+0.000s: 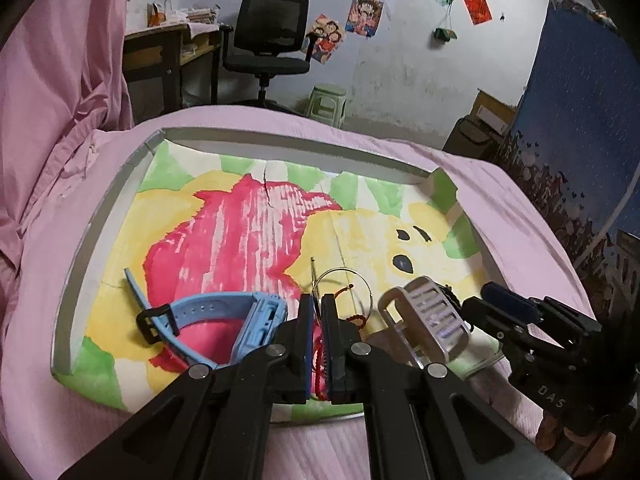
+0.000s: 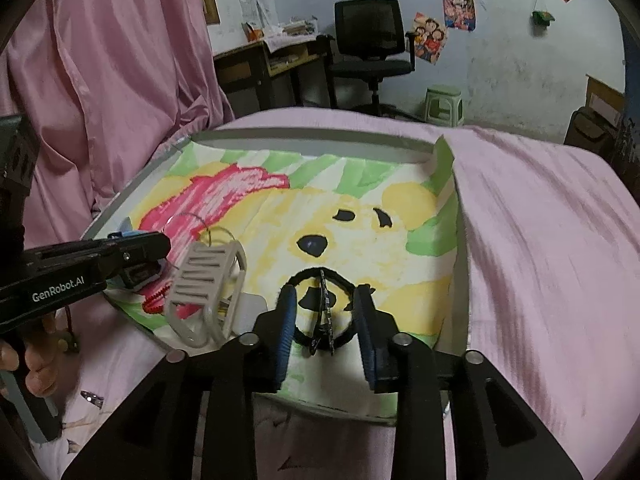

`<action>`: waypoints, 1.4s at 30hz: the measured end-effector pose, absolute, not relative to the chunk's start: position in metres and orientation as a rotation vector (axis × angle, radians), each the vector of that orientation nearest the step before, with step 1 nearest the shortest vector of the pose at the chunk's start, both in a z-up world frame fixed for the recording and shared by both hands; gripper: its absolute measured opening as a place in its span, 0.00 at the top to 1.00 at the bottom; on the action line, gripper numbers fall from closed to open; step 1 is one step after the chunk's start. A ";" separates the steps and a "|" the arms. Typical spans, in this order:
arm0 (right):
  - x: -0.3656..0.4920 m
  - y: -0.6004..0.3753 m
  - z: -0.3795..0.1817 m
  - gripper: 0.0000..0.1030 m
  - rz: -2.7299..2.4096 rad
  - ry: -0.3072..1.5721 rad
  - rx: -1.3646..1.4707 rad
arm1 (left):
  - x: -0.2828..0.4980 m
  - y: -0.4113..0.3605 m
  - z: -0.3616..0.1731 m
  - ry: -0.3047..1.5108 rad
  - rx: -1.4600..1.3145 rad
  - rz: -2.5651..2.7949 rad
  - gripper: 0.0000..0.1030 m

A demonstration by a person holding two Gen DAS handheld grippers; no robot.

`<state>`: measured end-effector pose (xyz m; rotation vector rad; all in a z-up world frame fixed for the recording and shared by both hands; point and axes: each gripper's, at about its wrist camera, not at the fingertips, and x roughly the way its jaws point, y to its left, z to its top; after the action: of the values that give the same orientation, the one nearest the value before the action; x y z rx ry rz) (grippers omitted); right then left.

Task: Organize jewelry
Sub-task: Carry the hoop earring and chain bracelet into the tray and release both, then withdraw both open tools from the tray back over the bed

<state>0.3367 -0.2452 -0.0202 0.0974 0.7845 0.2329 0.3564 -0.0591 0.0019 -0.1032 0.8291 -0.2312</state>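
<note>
A shallow grey tray (image 1: pixel 100 216) lined with a painted bear picture lies on the pink bed. My left gripper (image 1: pixel 317 300) is shut on a thin wire hoop (image 1: pixel 362 276). A red cord (image 1: pixel 318 360) shows in the slit below its pads. To its left lies a blue watch (image 1: pixel 212 308), and to its right a clear slotted bangle (image 1: pixel 424 312). In the right wrist view my right gripper (image 2: pixel 325 292) stands open. A black bracelet (image 2: pixel 298 278) stands between its blue pads (image 2: pixel 286 320), which do not press on it. The left gripper (image 2: pixel 160 248) reaches in beside the bangle (image 2: pixel 204 280).
Pink sheet (image 2: pixel 540 240) surrounds the tray's rim (image 2: pixel 460 280), and a pink curtain (image 2: pixel 120 80) hangs on the left. A hand (image 2: pixel 36 364) holds the left tool. A desk, an office chair (image 2: pixel 370 40) and a green stool (image 2: pixel 444 104) stand behind the bed.
</note>
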 end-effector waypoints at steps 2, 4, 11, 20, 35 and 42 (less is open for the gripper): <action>0.330 -0.246 -0.015 0.67 0.231 0.755 0.094 | 0.351 -0.057 0.005 0.810 -0.111 -0.235 0.94; 0.322 -0.249 -0.009 0.62 0.226 0.726 0.097 | 0.347 -0.056 0.007 0.791 -0.120 -0.240 0.92; 0.299 -0.258 0.008 0.53 0.217 0.643 0.132 | 0.324 -0.052 0.020 0.709 -0.129 -0.250 0.60; 0.266 -0.266 0.030 0.34 0.207 0.522 0.166 | 0.288 -0.040 0.037 0.575 -0.138 -0.240 0.27; 0.200 -0.266 0.047 0.01 0.267 0.353 0.212 | 0.209 -0.027 0.053 0.392 -0.087 -0.200 0.00; 0.171 -0.259 0.047 0.01 0.262 0.321 0.184 | 0.178 -0.022 0.053 0.364 -0.070 -0.201 0.00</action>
<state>0.1707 -0.2587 0.0469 0.1838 0.3207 0.2618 0.1784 -0.0221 0.0531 -0.0695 0.3640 -0.2010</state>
